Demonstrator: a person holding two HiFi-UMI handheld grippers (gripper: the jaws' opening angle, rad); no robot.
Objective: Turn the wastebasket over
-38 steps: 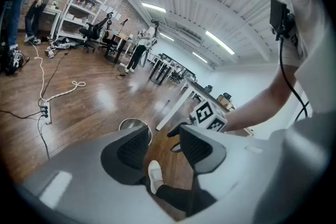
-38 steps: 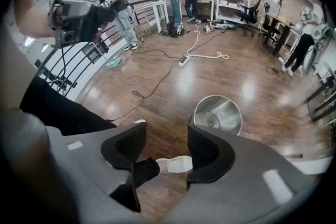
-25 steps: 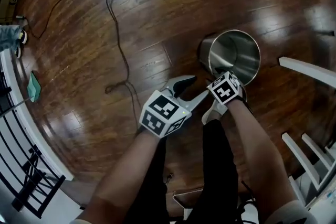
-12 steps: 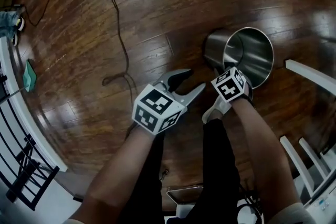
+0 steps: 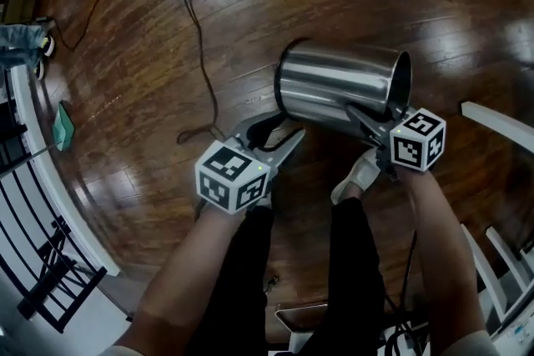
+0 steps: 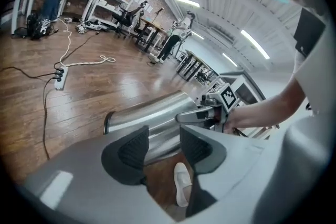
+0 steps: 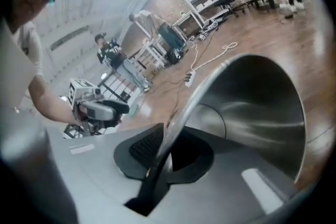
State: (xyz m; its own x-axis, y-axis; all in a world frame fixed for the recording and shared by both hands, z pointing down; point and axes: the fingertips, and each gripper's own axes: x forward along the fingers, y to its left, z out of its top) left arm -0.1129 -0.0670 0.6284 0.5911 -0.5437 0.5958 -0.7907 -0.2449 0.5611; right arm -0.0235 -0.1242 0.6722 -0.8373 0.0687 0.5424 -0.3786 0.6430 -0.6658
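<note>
The wastebasket [image 5: 334, 87] is tipped sideways at upper centre of the head view, its long axis left to right and its mouth at the right. The right gripper [image 5: 367, 122] is clamped on the near rim. The left gripper [image 5: 288, 127], jaws apart and empty, sits just below the closed end.

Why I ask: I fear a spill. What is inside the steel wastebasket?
The right gripper view looks into the wastebasket: bare shiny steel walls and part of the flat bottom, no contents visible. The right gripper, shut on its rim, covers the lowest strip inside.
</note>
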